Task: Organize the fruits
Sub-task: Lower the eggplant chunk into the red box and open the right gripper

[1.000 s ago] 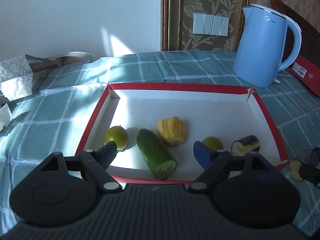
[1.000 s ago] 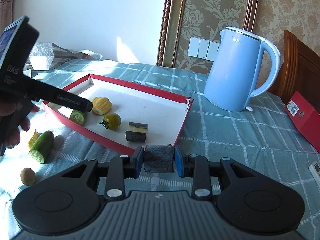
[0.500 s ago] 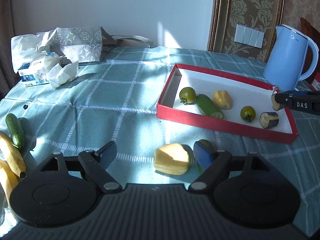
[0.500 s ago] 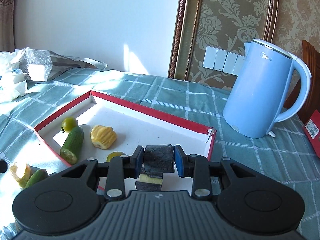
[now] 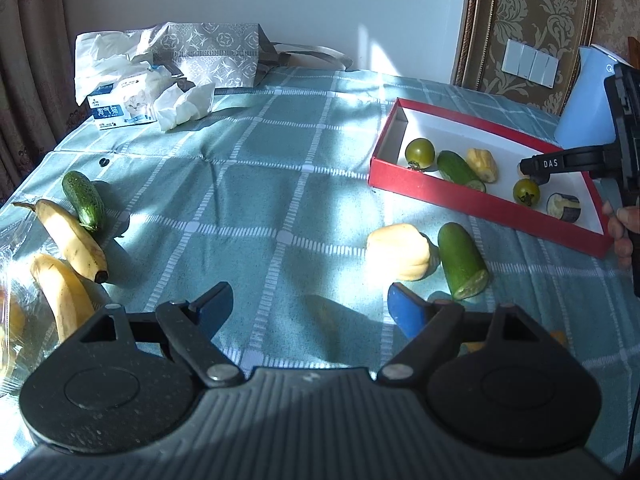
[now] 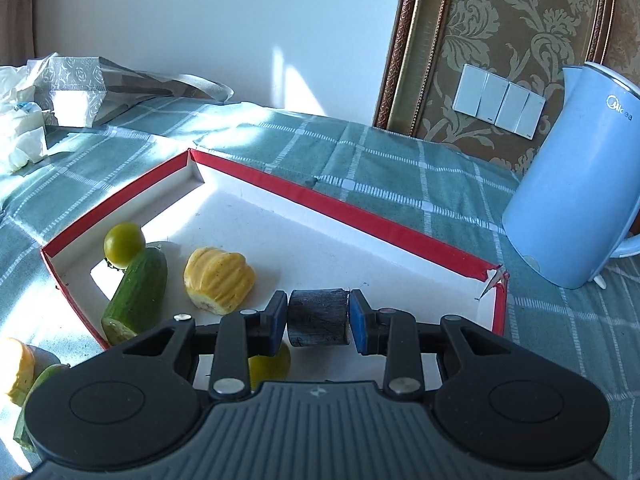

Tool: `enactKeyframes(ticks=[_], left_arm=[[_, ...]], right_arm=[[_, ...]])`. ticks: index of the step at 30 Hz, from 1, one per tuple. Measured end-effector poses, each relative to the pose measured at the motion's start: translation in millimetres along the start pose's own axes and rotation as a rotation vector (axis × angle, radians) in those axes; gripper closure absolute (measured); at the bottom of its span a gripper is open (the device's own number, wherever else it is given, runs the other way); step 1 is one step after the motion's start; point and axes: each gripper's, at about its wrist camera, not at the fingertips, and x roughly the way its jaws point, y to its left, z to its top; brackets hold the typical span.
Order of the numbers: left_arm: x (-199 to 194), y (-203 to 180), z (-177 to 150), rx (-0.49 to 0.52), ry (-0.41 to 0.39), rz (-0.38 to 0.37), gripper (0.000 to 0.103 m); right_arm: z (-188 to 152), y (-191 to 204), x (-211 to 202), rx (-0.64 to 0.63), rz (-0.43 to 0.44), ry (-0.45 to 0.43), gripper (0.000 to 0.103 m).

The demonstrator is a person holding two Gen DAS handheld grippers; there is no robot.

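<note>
On the tabletop (image 5: 280, 184), the box (image 5: 472, 200) lies to the right with two tomatoes (image 5: 419, 151), a cucumber piece (image 5: 458, 166) and a corn piece (image 5: 483, 162) inside. Just before it lie another corn piece (image 5: 400, 252) and cucumber piece (image 5: 462, 266), touching. Two bananas (image 5: 72, 240) and a whole cucumber (image 5: 83, 199) lie far left.

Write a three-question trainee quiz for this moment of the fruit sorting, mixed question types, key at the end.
1. True or false: the right gripper is shut on a dark eggplant chunk above the red tray.
2. Which pieces lie on the cloth just ahead of the left gripper?
A. Two green tomatoes
B. A yellow piece and a cut cucumber
C. Two bananas
3. Fill in: at the left edge of the left wrist view, a whole cucumber lies beside two ____.

Key: 1 true; 2 B; 3 bananas.
</note>
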Motion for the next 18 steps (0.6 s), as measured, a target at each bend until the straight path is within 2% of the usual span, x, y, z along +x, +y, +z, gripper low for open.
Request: enactKeyframes(ticks=[7, 9, 14, 18], left_arm=[[-2.1, 0.3, -0.5, -0.007, -0.002, -0.003, 0.02], [-3.3, -0.5, -0.6, -0.003, -0.005, -0.004, 0.02], [-3.8, -5.9, -1.0, 0.025, -0.015, -0.035, 0.02], [0.1, -14.8, -4.1, 0.067, -0.015, -0.066, 0.019]], right_arm=[[2.6, 3.5, -0.2, -0.002, 0.012, 0.003, 0.069], [3.2, 2.0, -7.2, 0.001, 0.01, -0.024, 0.056], [0.1, -1.5, -50.0, 0.006, -0.008, -0.127, 0.033], [-26.2, 0.5, -88.1, 0.005, 0.027, -0.154, 0.032]])
